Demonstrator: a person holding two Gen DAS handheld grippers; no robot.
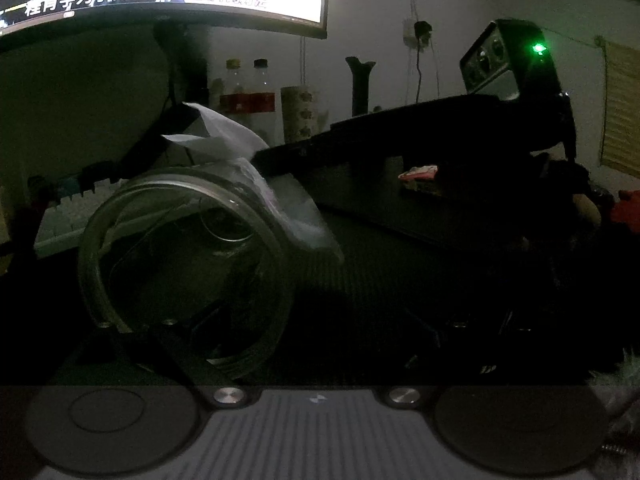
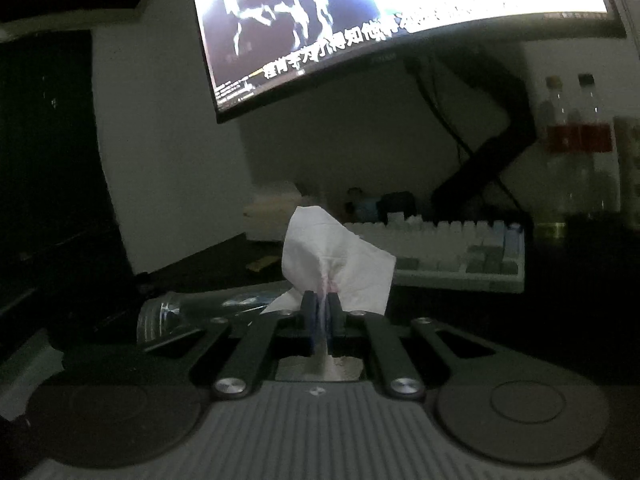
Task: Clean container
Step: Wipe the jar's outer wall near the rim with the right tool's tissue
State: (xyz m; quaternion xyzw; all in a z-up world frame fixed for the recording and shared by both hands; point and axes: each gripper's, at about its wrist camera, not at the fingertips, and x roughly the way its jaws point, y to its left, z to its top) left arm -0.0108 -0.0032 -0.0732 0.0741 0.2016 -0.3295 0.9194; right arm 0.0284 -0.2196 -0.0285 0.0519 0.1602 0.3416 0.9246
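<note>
A clear glass jar (image 1: 184,264) lies on its side on the dark desk mat, mouth toward the left wrist camera. It rests against the left finger (image 1: 160,340) of my left gripper (image 1: 304,320), whose jaws stand wide open; the other finger is well clear of the glass. My right gripper (image 2: 320,304) is shut on a white tissue (image 2: 332,256). In the left wrist view the right gripper (image 1: 260,156) reaches in from the right and holds the tissue (image 1: 224,132) just above and behind the jar's rim. The right wrist view shows the jar (image 2: 168,312) low on the left.
The room is dark. A lit monitor (image 2: 400,8) on a black arm hangs over the desk. A white keyboard (image 2: 452,252) lies behind the jar. Two bottles (image 2: 576,136) stand at the back right, and a patterned cup (image 1: 298,112) is beside them.
</note>
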